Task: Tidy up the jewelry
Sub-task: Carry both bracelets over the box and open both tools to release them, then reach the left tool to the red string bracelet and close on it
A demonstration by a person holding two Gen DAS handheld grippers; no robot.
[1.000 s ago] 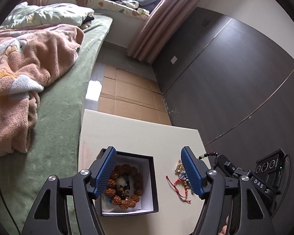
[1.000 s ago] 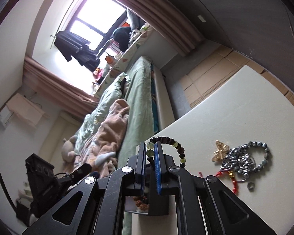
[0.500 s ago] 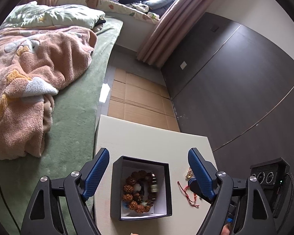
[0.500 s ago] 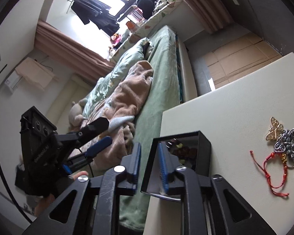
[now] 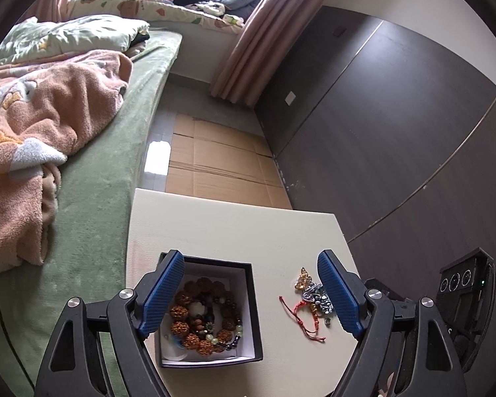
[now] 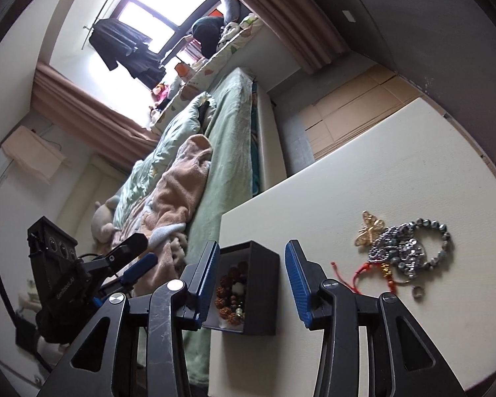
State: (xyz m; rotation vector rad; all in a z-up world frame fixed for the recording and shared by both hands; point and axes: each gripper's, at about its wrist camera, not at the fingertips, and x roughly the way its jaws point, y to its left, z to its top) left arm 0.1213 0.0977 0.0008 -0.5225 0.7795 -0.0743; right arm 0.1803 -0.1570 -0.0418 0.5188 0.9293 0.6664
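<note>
A black box [image 5: 255,301] with a white inside stands on the cream table [image 5: 234,231]. It holds a brown bead bracelet [image 5: 185,311] and a dark-and-green bead bracelet [image 5: 229,335]. My left gripper [image 5: 249,294] is open above the box and table. Loose on the table lie a gold butterfly brooch [image 5: 303,277], a silver beaded piece [image 5: 315,294] and a red string bracelet [image 5: 302,314]. My right gripper [image 6: 253,281] is open and empty, with the box [image 6: 263,284] between its fingers; the brooch [image 6: 368,228], a grey bead bracelet [image 6: 441,248] and a small ring [image 6: 418,292] lie to its right.
A green bed [image 5: 92,205] with a pink blanket [image 5: 43,115] runs along the table's left side. Cardboard sheets [image 5: 215,165] cover the floor beyond the table. A dark wall [image 5: 380,139] stands on the right. The left gripper's body [image 6: 62,278] shows in the right wrist view.
My right gripper opened and let the dark-and-green bead bracelet go; it now lies in the box. The right gripper then drew back. The left gripper lifted and stayed open.
</note>
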